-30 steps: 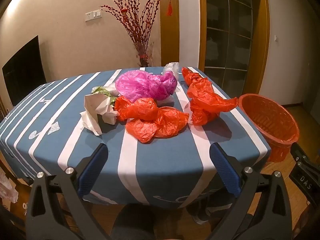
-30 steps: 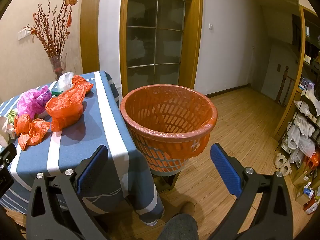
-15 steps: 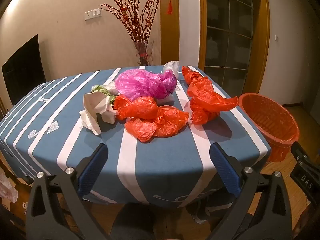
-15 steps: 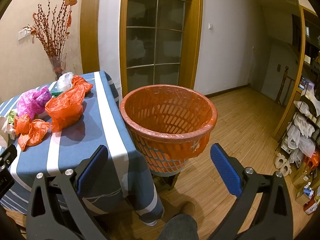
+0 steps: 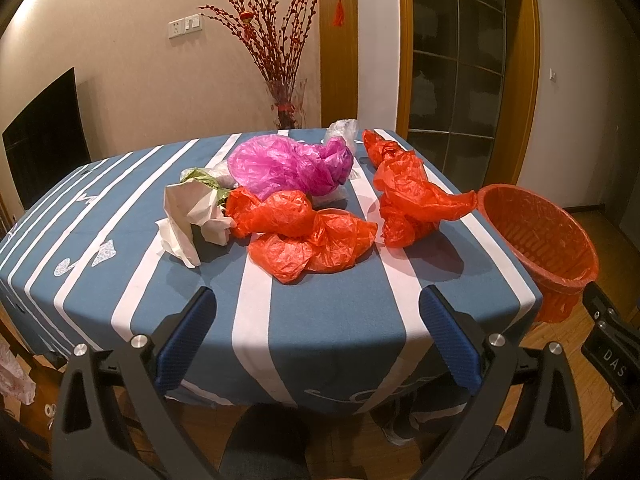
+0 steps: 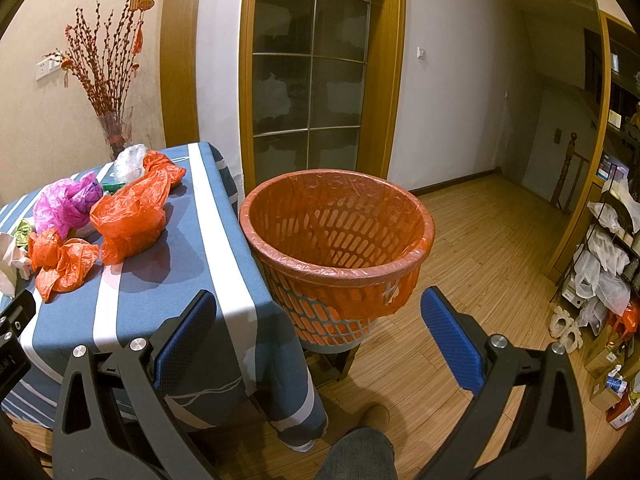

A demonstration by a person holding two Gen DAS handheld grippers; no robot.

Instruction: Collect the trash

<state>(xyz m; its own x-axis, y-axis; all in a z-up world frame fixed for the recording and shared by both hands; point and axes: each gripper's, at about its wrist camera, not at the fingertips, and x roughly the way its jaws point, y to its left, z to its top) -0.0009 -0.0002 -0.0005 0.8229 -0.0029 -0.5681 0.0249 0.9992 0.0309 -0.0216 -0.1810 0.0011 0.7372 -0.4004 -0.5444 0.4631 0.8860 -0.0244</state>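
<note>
**Both tongs spread and empty before the littered surface**

The left tongs hang spread wide, holding nothing, just short of the near edge of the surface, which wears a blue cloth with white stripes. The right tongs are likewise spread and empty, over the wooden floor beside the surface's corner; their black body shows at the left view's right edge with the letters "DAS" on it.

The near strip of cloth lies bare. Beyond it sit the trash pieces: a crumpled red bag in the middle, white paper touching its left side, a second red bag to the right near the edge, and a pink bag behind. A clear plastic wad lies at the far edge.

The orange-lined basket stands just off the surface's right side, its mouth open. A vase of red branches stands by the wall, with a red hanging ornament bearing a character beside the glass door.
</note>
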